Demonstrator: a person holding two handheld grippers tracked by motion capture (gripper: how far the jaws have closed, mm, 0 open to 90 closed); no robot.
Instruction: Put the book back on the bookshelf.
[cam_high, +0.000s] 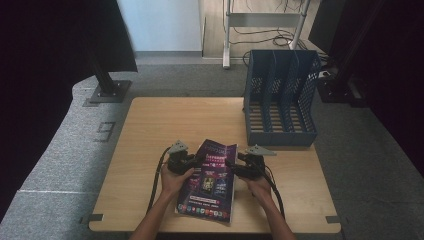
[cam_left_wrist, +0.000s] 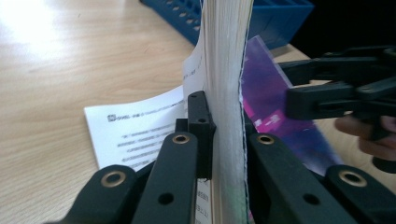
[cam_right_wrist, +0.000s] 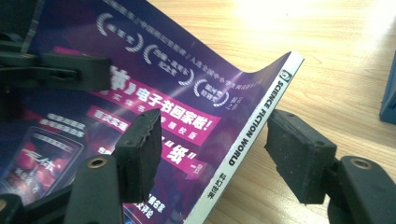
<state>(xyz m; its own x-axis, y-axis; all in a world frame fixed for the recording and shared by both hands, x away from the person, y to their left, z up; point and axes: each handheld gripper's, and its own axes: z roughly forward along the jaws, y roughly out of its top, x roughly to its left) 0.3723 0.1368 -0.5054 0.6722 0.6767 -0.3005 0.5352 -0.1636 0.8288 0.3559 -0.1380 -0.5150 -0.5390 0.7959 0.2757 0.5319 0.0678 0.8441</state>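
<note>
Magazine (cam_high: 209, 182) lies lengthwise away from the person, left gripper (cam_high: 196, 161) clamping it, right gripper (cam_high: 231, 164) open astride its spine.

Office or lab: grey carpet (cam_high: 60, 145), wooden table (cam_high: 165, 120), blue file rack (cam_high: 281, 100), floor cables (cam_high: 260, 37).

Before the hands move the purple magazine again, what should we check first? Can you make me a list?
1. Left gripper pinching the magazine: ok, shut on its page edge.
2. Right gripper gripping the spine: not ok, jaws straddle it without pressing.
3. Magazine flat: not ok, the far end is lifted and curved.
4. Blue file rack slots free: ok, all look empty.
5. Path across the table to the rack: ok.
6. Loose pages slipping: cannot tell.
</note>
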